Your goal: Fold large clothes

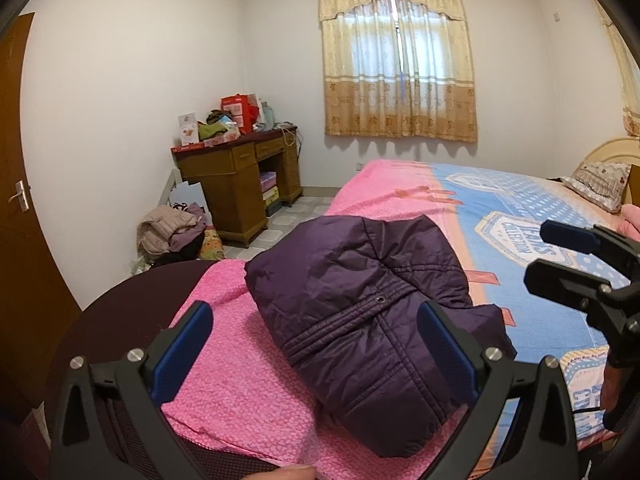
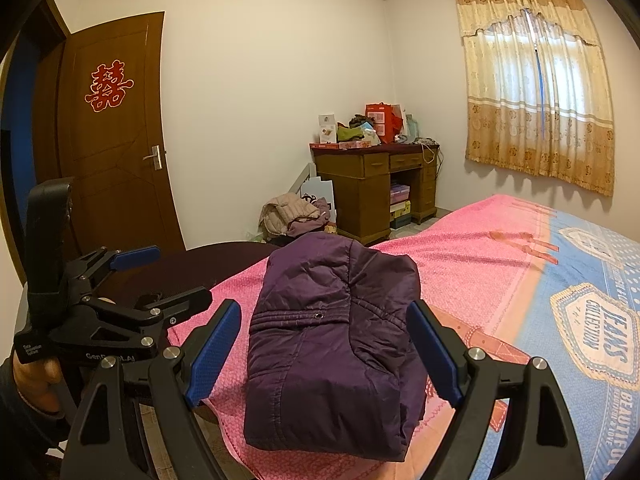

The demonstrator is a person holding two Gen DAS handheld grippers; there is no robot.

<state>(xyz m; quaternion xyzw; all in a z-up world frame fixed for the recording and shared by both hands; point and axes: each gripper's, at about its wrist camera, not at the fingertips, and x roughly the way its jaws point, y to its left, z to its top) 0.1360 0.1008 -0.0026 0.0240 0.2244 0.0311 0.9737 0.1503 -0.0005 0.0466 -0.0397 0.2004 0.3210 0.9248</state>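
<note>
A dark purple padded jacket [image 1: 372, 320] lies folded into a compact bundle on the pink end of the bed [image 1: 240, 392]; it also shows in the right wrist view [image 2: 332, 344]. My left gripper [image 1: 316, 320] is open and empty, its blue-padded fingers apart in front of the bundle, above it. My right gripper [image 2: 324, 320] is open and empty, its fingers either side of the bundle in view without gripping it. The right gripper also shows at the right edge of the left wrist view [image 1: 556, 252], and the left gripper at the left of the right wrist view [image 2: 168, 276], both open.
The bed's blue patterned sheet [image 2: 580, 300] stretches to the right, with a pillow [image 1: 600, 184] at the head. A dark round footboard [image 1: 120, 320] edges the bed's near corner. A wooden desk [image 2: 372, 192] with clutter, a pile of clothes [image 2: 292, 216] on the floor, a brown door [image 2: 116, 132] and a curtained window [image 2: 536, 80] stand beyond.
</note>
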